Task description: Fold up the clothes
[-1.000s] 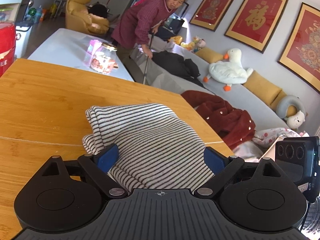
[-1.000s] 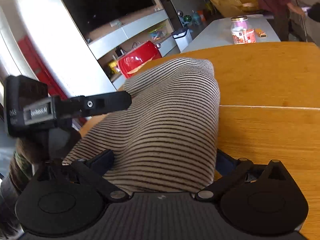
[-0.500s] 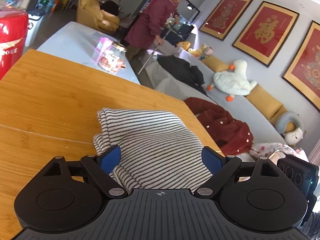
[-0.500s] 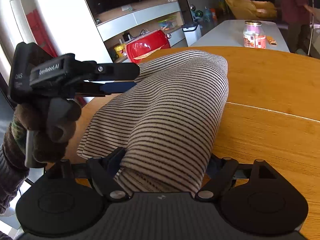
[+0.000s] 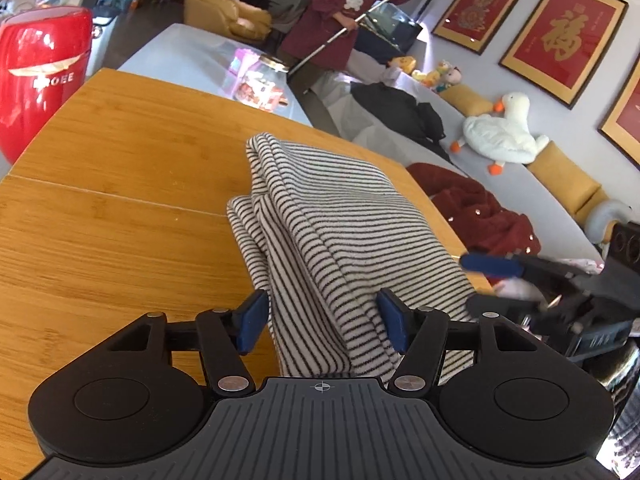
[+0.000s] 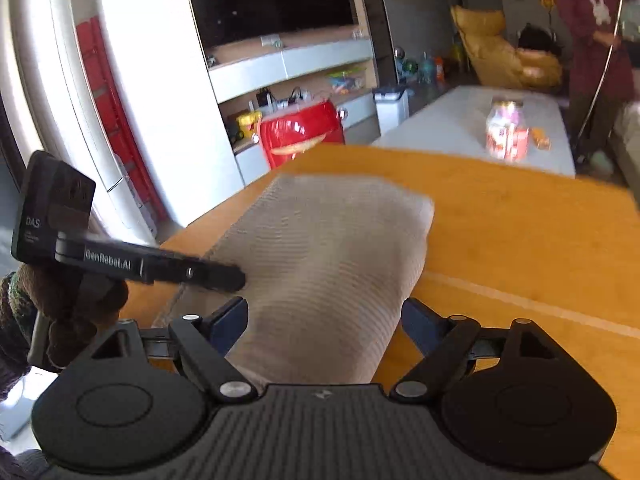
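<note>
"GenRobot.AI" in white on black bar of left gripper [image 6: 320, 322], seen from right wrist view; "DAS" on black box [image 6: 52, 208] at its rear. Large gold Chinese character on red framed picture [image 5: 562, 36]. White lettering on red appliance [image 5: 40, 76] unclear.

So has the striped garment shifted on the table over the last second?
Yes. In the left wrist view the striped garment has bunched narrower, and its far corner now lies well beyond the table's seam, where earlier it sat nearer.
</note>
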Demonstrator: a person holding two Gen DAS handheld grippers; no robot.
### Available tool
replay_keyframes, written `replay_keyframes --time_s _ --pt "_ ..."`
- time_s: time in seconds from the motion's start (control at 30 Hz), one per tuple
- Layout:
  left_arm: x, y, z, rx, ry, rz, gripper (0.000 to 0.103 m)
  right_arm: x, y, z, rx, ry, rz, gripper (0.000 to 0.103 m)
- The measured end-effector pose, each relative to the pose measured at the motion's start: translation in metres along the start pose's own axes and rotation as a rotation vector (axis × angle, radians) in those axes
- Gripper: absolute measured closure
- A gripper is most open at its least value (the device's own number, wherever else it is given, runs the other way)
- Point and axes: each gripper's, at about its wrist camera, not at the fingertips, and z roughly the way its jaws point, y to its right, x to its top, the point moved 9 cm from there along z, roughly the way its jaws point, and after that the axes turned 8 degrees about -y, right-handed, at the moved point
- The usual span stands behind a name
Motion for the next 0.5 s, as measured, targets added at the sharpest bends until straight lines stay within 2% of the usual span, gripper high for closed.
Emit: replay_keyframes --time_s 0.03,0.07,0.13,0.23,0.3,0.33,0.4,0.5 --pt "0.000 -0.001 0.001 -0.001 -0.001 -0.003 0.033 0.006 0.001 0.000 -0.011 0.009 -0.011 0.030" --pt "0.000 -0.002 0.001 -0.001 -0.001 -0.006 0.031 0.013 0.002 0.000 -0.022 0.018 -0.021 0.049" --pt "0.000 -0.004 0.000 0.000 0.001 -0.011 0.031 0.025 0.004 -0.001 -0.043 0.036 -0.042 0.064" --pt "0.001 -0.003 -0.009 0.024 0.022 0.010 0.032 0.045 0.008 -0.002 -0.076 0.063 -0.074 0.066" --pt "0.005 0.003 -0.022 0.036 0.053 0.034 0.036 0.033 0.011 0.025 -0.133 0.036 -0.105 0.064" --pt "0.009 0.009 -0.030 0.028 0.075 0.042 0.036 0.030 0.008 0.028 -0.160 0.063 -0.144 0.062" --pt "0.020 0.022 -0.046 -0.019 0.129 0.065 0.035 0.028 0.004 0.024 -0.170 0.073 -0.141 0.061" --pt "0.025 0.029 -0.034 -0.037 0.123 0.084 0.031 0.027 0.006 0.021 -0.155 0.075 -0.127 0.061"
